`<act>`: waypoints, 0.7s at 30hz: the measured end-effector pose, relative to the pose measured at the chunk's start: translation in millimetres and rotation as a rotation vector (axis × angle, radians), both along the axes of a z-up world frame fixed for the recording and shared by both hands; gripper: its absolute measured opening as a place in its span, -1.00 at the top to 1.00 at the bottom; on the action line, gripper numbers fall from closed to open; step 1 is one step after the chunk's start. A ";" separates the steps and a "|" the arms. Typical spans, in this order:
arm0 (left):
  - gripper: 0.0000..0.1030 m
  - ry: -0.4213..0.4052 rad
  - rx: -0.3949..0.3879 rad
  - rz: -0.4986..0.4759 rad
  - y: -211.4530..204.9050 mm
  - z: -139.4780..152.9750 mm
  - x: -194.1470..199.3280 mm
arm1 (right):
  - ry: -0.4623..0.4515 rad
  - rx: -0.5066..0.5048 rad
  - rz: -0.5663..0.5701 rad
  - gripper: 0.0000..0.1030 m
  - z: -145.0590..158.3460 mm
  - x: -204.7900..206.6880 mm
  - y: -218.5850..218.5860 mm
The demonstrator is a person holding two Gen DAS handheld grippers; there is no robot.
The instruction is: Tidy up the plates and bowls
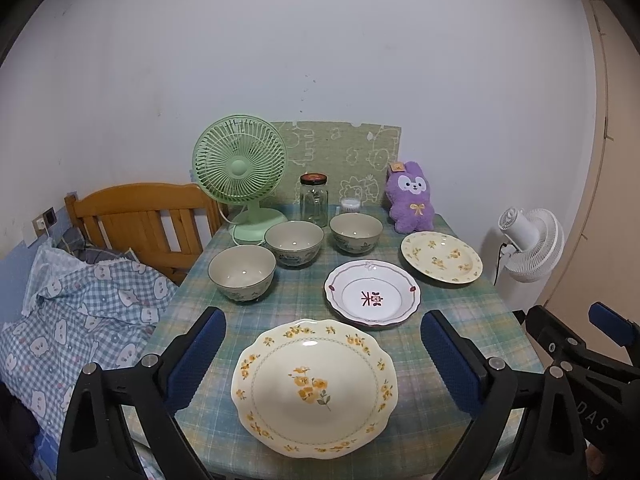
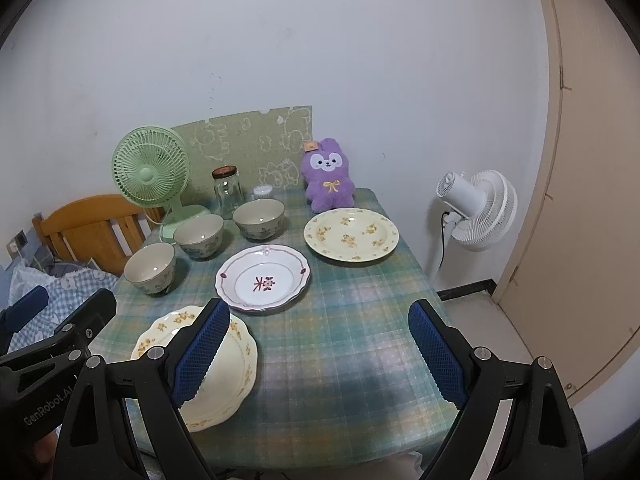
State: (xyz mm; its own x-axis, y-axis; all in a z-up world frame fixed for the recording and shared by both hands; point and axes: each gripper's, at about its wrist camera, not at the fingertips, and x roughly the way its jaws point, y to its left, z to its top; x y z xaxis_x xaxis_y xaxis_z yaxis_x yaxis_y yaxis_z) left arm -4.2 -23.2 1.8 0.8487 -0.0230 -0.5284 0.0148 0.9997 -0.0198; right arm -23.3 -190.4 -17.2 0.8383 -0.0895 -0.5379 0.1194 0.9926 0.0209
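Right now your left hand-held gripper (image 1: 322, 360) hovers spread wide, grasping nothing, with the scalloped yellow-flowered plate (image 1: 314, 387) lying on the bench (image 1: 296, 296) between its blue pads. Your right hand-held gripper (image 2: 320, 354) is likewise spread and empty, over the checked cloth just right of that same plate. Beyond the near plate you see the white plate with the red motif (image 1: 372, 293), and further right the round yellow-flowered plate (image 1: 441, 257). Three bowls run in a diagonal row on the left: the nearest bowl (image 1: 241, 273), the middle bowl (image 1: 294, 243) and the far bowl (image 1: 356, 233), each standing upright and apart from the plates. At the back stand a green fan (image 1: 241, 172), a glass jar (image 1: 313, 199) and a purple plush rabbit (image 1: 411, 196).
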 end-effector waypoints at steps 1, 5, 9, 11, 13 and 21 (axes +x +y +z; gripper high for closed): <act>-0.91 0.000 0.000 0.000 -0.3 -0.1 0.1 | -0.001 -0.001 0.000 -0.80 0.1 -0.1 0.0; -0.91 0.001 0.000 0.000 -1.0 -1.0 -0.2 | 0.001 -0.001 -0.002 -0.80 0.5 0.6 -0.1; -0.91 0.000 0.002 -0.001 -2.3 -1.7 -0.2 | -0.001 -0.003 -0.002 -0.80 -0.2 0.2 -0.7; -0.91 0.000 0.003 -0.001 -2.6 -1.9 0.0 | -0.001 -0.004 -0.003 -0.80 -0.2 0.5 -1.1; -0.91 0.000 0.002 -0.001 -2.4 -1.7 0.2 | 0.000 -0.003 -0.003 -0.80 0.6 0.8 -1.2; -0.90 -0.001 0.002 -0.003 -2.7 -2.4 0.1 | -0.002 -0.004 -0.004 -0.80 1.3 0.6 -1.2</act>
State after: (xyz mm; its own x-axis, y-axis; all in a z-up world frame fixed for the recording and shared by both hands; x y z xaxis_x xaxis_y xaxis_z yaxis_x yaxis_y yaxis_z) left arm -4.1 -25.9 -0.7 0.8491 -0.0250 -0.5276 0.0182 0.9997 -0.0181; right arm -22.7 -191.6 -15.9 0.8389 -0.0952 -0.5359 0.1232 0.9922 0.0167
